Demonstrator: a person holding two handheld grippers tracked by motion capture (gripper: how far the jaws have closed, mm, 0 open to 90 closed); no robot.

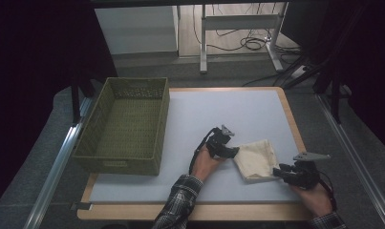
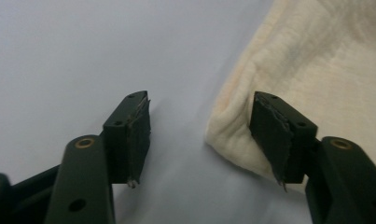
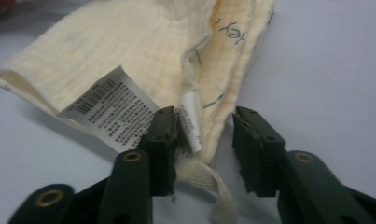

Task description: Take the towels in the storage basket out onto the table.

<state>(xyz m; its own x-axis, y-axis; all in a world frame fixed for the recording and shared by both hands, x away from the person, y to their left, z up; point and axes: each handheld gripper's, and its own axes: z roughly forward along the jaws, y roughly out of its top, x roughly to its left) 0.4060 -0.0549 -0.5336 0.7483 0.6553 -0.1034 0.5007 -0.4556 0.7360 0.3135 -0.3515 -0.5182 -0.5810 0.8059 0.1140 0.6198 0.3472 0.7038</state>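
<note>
A: Where is the cloth (image 1: 256, 160) now?

B: I see it on the white table (image 1: 219, 114), folded, in the near right part, well apart from the green basket (image 1: 125, 125) that stands at the left. My two grippers are at its two sides.

A: What does your left gripper (image 1: 230, 151) do?

B: In the high view it lies at the left edge of the cloth. In the left gripper view the jaws stand about half open. One pad is on the bare table, the other is just at the folded corner of the cloth (image 2: 316, 60) and partly covers it. Between the pads I see mostly table and a small piece of the fold. I would say nothing is gripped there; the pads do not press on it.

A: And the right gripper (image 1: 279, 171)?

B: It is at the near right corner of the cloth. In the right gripper view the jaws are open only in part, with the seamed edge of the cloth (image 3: 129, 51) between them. A small white tag (image 3: 191, 121) and a woven loop (image 3: 213, 186) are at one pad, which touches them. The other pad stands free of the edge, so I do not call it a grip. A bigger printed label (image 3: 112, 109) hangs just beside that pad
</note>
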